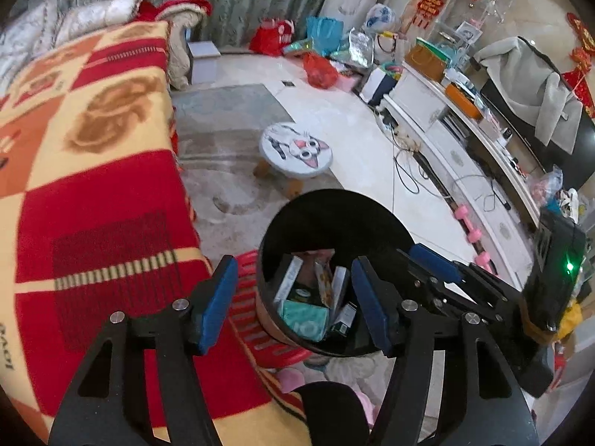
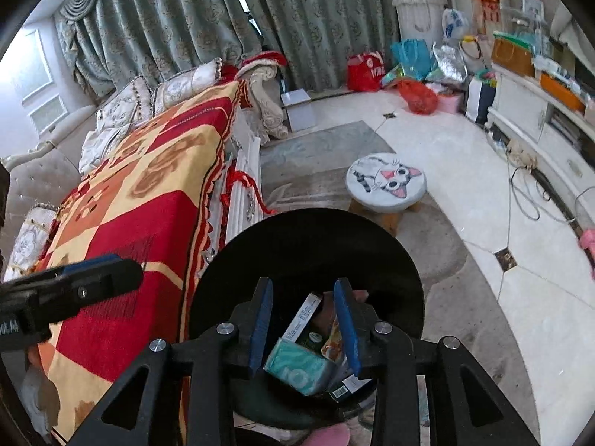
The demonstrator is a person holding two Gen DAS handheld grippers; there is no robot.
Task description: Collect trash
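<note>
Filling the left of both views, a sofa (image 1: 93,171) under a red and yellow blanket (image 2: 148,193) runs toward the far curtains (image 2: 208,26); it looks draped there simply to protect the seat. On the far side of the pale floor (image 2: 483,193) sits a small cat-face stool (image 1: 295,148), with a long white cabinet (image 1: 465,171) curving along the right wall and bags heaped in the far corner.

Near the sofa's front edge stands the black bin (image 1: 334,271), round and open-topped, directly under both tools, which I judge is why they point down into it: this is the drop-off point for the trash. Inside lie a teal tissue pack (image 2: 297,368), a slim white box (image 2: 303,319) leaning on the wall, a printed snack wrapper (image 1: 322,278) and a dark carton (image 2: 347,386), piled loosely and filling only the bottom.

The left gripper (image 1: 293,301) hovers over the bin's near left rim, released, its blue pads well apart and nothing between them. The right gripper (image 2: 303,334) hangs over the bin's middle, its pads parted a little and grasping nothing; the trash seen between them lies below in the bin. Both seem to have let their loads go, so the step in hand reads as a finished drop.
</note>
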